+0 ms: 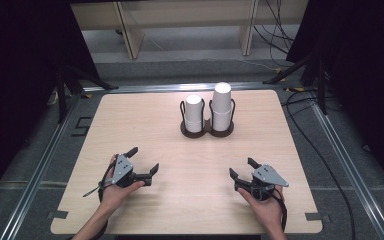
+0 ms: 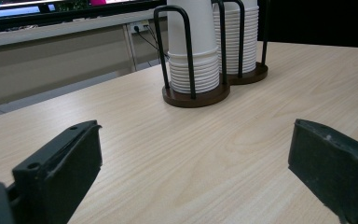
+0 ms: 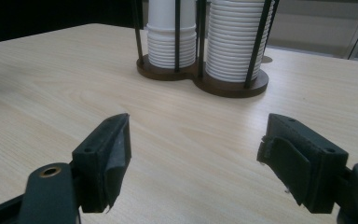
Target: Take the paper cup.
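Cup stacks (image 1: 208, 111) in holder, cables (image 1: 270, 30) overhead

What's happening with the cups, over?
Left gripper open, right gripper open, both empty. Two cup stacks upright in holder, untouched. Path clear.

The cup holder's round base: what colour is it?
Dark brown base, clearest in the right gripper view.

Even overhead light brightens the bench (image 1: 145, 125) while its surroundings fall dark; hands cast soft shadows. Both gripper views are mildly soft, nearest jaws blurred, white cups (image 2: 193, 42) slightly glaring
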